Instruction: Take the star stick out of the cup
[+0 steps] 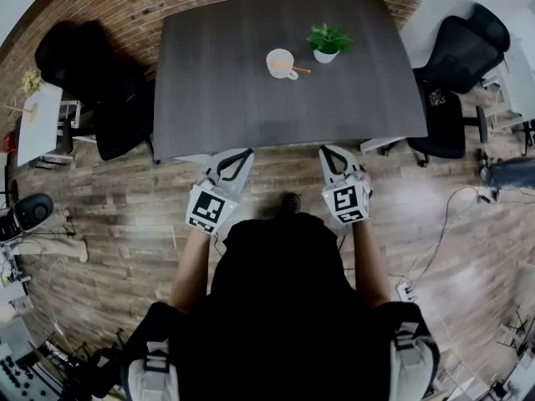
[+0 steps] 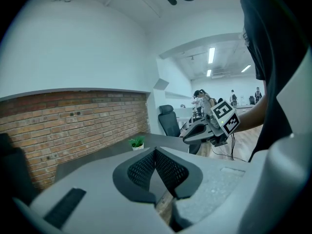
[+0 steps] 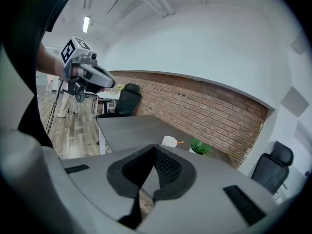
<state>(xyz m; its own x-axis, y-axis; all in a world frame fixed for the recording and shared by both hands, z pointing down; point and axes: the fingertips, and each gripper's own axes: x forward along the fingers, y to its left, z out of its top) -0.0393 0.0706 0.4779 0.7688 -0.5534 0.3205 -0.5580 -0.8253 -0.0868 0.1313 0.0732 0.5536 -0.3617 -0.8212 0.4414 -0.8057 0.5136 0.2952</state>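
A white cup [image 1: 281, 63] stands on the far half of the dark grey table [image 1: 234, 82], with an orange stick [image 1: 300, 70] poking out of it to the right. The right gripper view shows the same cup [image 3: 169, 141] and stick [image 3: 180, 142] well beyond the jaws. Both grippers hang before the table's near edge, off the tabletop. My left gripper [image 1: 245, 152] is shut with nothing in it, its pads meeting at the tip [image 2: 156, 151]. My right gripper [image 1: 326, 150] is likewise shut and empty [image 3: 155, 148]. The stick's star end is not visible.
A small potted plant [image 1: 327, 43] stands just right of the cup. Black office chairs sit at the table's left [image 1: 92, 73] and right [image 1: 456, 65]. A small white side table [image 1: 38, 119] is at far left. Cables lie on the wooden floor [image 1: 451, 224].
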